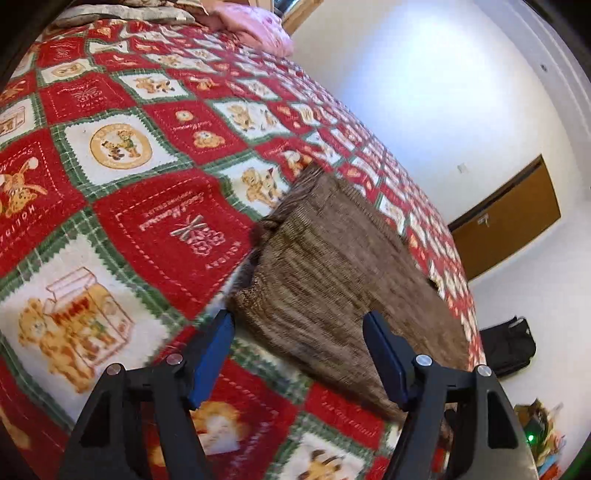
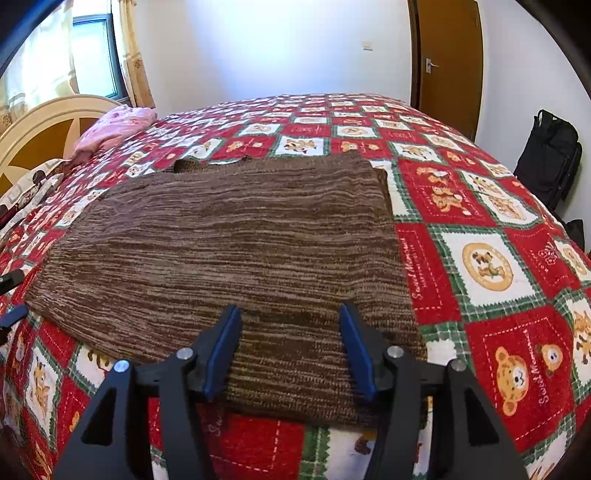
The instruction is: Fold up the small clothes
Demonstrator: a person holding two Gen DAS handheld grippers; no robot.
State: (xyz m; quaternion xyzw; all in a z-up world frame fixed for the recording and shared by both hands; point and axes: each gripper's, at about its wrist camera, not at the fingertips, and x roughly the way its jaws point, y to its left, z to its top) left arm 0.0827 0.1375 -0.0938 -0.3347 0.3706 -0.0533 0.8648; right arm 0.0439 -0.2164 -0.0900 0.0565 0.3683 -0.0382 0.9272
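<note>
- White walls close in around a bed [image 1: 155,206] that takes up most of the left wrist view; its quilt is a patchwork of red, white and green squares with teddy bears.
- A brown knitted garment [image 1: 332,273] lies flat on that quilt near the bed's near edge, folded into a rough rectangle, a little blurred in this view.
- The left gripper [image 1: 299,354] hangs over the garment's near corner with its blue-padded jaws well apart; nothing is pinched between them.
- A pink bundle [image 1: 258,29] sits at the bed's far end, a brown door [image 1: 509,218] is set in the wall, and a black bag [image 1: 509,343] rests on the floor past the bed's edge.
- From the right wrist view, the same bed [image 2: 480,258] fills the room, with a cream headboard [image 2: 48,125] and a curtained window [image 2: 92,55] at its left end.
- The garment [image 2: 229,243] spreads broad and flat across the quilt's middle, reaching the near edge.
- The right gripper [image 2: 290,347] is poised over the garment's near hem, jaws apart and straddling the knit; the pads do not clamp it.
- At the left border two dark tips of the other gripper [image 2: 13,295] show beside the garment's left corner.
- The door [image 2: 447,59] stands beyond the bed's far edge.
</note>
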